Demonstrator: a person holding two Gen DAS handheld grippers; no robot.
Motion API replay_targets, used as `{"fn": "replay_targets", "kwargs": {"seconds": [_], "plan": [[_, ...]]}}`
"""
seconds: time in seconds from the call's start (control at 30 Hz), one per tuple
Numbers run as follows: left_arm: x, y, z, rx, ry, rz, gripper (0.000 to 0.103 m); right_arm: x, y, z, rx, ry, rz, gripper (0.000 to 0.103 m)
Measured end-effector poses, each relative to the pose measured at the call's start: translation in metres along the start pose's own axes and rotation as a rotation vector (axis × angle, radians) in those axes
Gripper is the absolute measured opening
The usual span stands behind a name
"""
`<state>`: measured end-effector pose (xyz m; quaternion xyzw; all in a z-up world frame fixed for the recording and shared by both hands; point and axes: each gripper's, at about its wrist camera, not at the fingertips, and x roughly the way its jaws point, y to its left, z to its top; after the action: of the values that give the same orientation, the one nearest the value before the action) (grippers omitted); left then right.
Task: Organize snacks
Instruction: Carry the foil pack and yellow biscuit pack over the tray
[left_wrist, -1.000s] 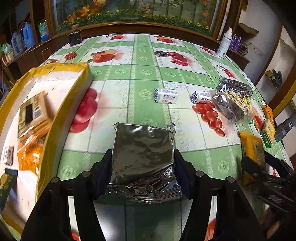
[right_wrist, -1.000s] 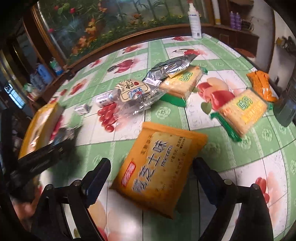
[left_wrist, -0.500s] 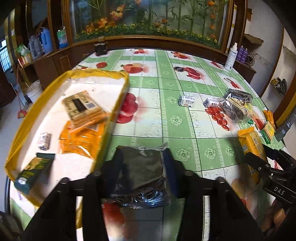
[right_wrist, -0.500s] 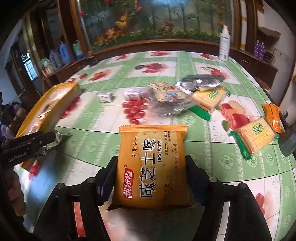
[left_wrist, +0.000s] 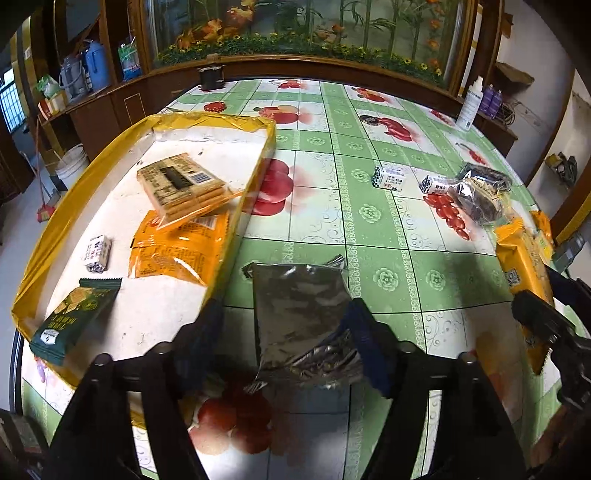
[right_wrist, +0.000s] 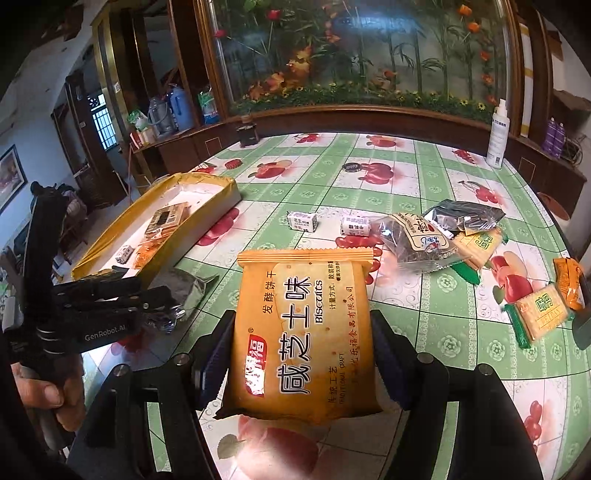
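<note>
My left gripper (left_wrist: 282, 314) hovers by the right rim of the yellow-edged white tray (left_wrist: 236, 221), and its jaws are opening. A silver foil packet (left_wrist: 299, 306) sits between them: the right finger touches it and the left finger stands clear. The right wrist view shows that packet (right_wrist: 184, 291) low beside the tray (right_wrist: 207, 181), under the left gripper (right_wrist: 162, 306). My right gripper (right_wrist: 301, 325) is shut on an orange biscuit packet (right_wrist: 303, 332), held above the tablecloth. The tray holds a clear packet of biscuit sticks (left_wrist: 181, 184), an orange packet (left_wrist: 177, 247), a small white sweet (left_wrist: 96, 253) and a green packet (left_wrist: 74, 314).
On the green fruit-print cloth lie two small white packets (right_wrist: 302, 221) (right_wrist: 354, 226), a clear bag of dark snacks (right_wrist: 417, 240), a silver packet (right_wrist: 461, 216), two green-edged cracker packets (right_wrist: 480, 243) (right_wrist: 539, 314) and a small orange packet (right_wrist: 569, 280). A white spray bottle (right_wrist: 496, 136) stands at the far right edge.
The left gripper carried the silver packet leftward to the tray's rim, squeezed it, then opened off it. The right gripper closed on the orange biscuit packet and lifted it off the table.
</note>
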<state>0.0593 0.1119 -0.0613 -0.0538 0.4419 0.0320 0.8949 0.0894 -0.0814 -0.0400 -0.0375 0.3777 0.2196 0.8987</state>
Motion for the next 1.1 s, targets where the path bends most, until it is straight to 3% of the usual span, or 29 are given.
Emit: {"fn": "replay_targets", "kwargs": {"seconds": [0.07, 0.2, 0.33, 0.37, 0.43, 0.63, 0.87, 1.1], "plan": [[0.007, -0.011, 0.002, 0.031, 0.003, 0.032, 0.084, -0.001, 0.001, -0.001, 0.003, 0.002, 0.012, 0.071], [0.021, -0.026, 0.004, 0.089, 0.021, 0.11, 0.084, -0.003, -0.001, -0.004, 0.006, 0.001, 0.021, 0.071], [0.029, -0.02, 0.003, 0.043, 0.039, 0.036, 0.085, -0.005, -0.005, -0.006, 0.019, -0.004, 0.023, 0.071], [0.03, -0.017, 0.002, 0.031, 0.033, 0.013, 0.08, -0.005, -0.006, -0.006, 0.021, -0.004, 0.021, 0.071], [0.024, -0.016, 0.001, 0.037, 0.016, 0.011, 0.057, -0.004, -0.008, -0.006, 0.026, -0.003, 0.024, 0.071], [0.003, -0.022, -0.007, 0.066, -0.027, 0.017, 0.057, -0.004, -0.005, -0.005, 0.013, -0.007, 0.026, 0.071], [-0.049, -0.002, -0.002, 0.097, -0.191, 0.206, 0.057, -0.011, 0.012, 0.003, -0.051, -0.034, -0.002, 0.071], [-0.068, 0.043, 0.002, 0.04, -0.24, 0.319, 0.057, -0.007, 0.057, 0.017, -0.17, -0.056, 0.005, 0.071]]}}
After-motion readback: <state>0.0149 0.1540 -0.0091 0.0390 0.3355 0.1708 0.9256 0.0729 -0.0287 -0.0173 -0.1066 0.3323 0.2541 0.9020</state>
